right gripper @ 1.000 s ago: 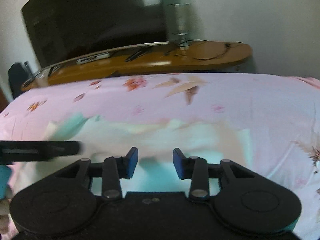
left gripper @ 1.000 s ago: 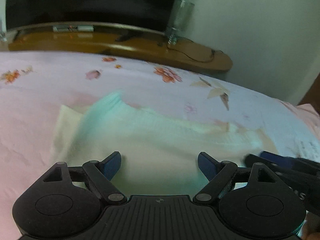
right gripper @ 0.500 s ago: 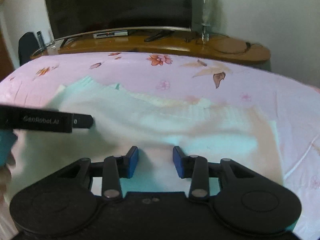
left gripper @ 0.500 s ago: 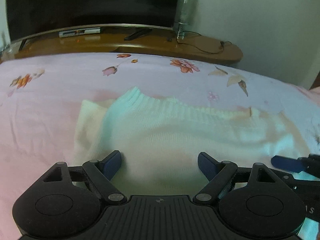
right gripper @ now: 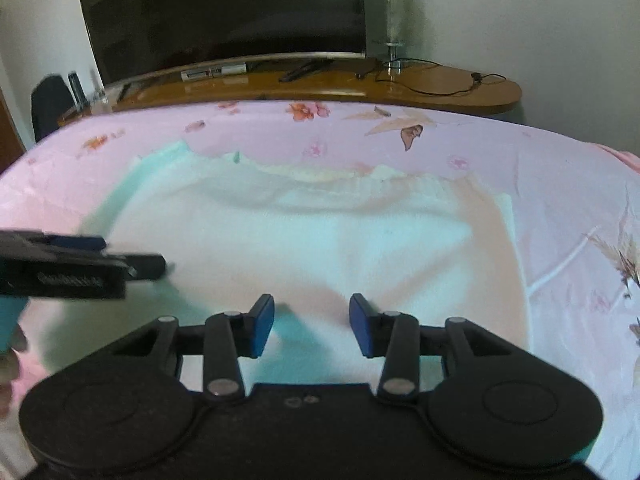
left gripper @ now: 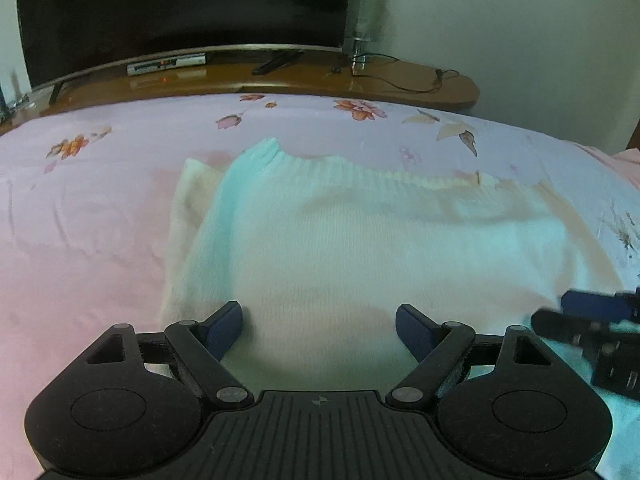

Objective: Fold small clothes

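Two grippers are hanging over one white sweater on the bed.

You are holding the left gripper [left gripper: 319,322] with its jaws standing wide, and nothing is sitting between them but the knit below. Your right gripper [right gripper: 312,326] is showing a narrower gap; its jaws have just been opening a little, and they are pinching nothing. The white sweater [left gripper: 360,248] is lying flat right under both tools, spreading out on the pink flowered sheet [left gripper: 88,216]. Its ribbed edge is sitting on the far side, and its left side is looking folded over. Past the bed, a brown wooden shelf [right gripper: 440,88] is running along the wall, and a big dark TV [right gripper: 224,16] is standing on it.
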`<state>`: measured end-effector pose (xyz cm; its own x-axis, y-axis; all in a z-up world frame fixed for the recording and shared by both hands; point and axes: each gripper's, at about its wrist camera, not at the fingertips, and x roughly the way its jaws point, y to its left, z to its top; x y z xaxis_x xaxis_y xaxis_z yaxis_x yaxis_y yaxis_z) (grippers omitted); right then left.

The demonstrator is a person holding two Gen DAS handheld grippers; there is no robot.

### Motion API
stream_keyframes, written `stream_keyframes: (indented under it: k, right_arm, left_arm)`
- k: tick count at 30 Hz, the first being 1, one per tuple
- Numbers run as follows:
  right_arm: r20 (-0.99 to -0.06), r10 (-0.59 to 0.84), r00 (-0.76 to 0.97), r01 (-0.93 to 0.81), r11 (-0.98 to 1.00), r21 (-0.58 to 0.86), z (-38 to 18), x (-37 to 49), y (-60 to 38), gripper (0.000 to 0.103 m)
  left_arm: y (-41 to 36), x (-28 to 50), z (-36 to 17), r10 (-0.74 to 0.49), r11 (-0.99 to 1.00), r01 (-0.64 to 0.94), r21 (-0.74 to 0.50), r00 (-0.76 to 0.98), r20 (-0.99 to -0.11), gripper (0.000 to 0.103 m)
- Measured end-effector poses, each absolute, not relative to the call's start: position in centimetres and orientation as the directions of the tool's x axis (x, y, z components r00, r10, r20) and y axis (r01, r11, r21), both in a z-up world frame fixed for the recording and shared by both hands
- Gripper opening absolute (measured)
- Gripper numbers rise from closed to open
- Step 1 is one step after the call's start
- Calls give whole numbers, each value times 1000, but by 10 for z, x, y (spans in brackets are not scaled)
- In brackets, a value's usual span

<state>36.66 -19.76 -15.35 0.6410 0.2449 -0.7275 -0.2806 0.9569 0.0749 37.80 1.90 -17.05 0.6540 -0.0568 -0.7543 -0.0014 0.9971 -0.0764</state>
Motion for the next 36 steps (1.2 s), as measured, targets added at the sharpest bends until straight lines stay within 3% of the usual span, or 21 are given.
stream_keyframes:
  k: [9,16,20,24,31,33,36]
  right_arm:
    - [-775,201,599,-292,956,23,-169,319,-197,42]
    - [-792,184,581,-278,960,19,-165,295,-206,42]
    - [-775,203,598,-244,968,65,-152,292,-213,43]
    - [-744,191,641,-198,977,80,-140,307,-220,50]
    - [-736,216,641,-188,975,123,-144,319,-219,51]
    - [-741,231,631,-199,971,133,-147,318,-212,50]
    - [-741,259,620,-216,964,156,-151,318,-201,50]
  left_arm:
    - [20,342,-178,-49,999,24,-44,626,-778,84]
    - [37,318,-170,-79,996,18,-86,602,-795,84]
    - [58,302,-166,-124,981,-47,-188,589,-798,84]
    - [80,282,-172,-225,924,-128,-361,583,-781,84]
    - [99,269,-196,-340,803,-222,-553,591,-731,84]
    - [104,265,-200,-383,753,-237,-614,602,-701,99]
    - [111,250,-206,-414,662,-284,-694,634,-654,100]
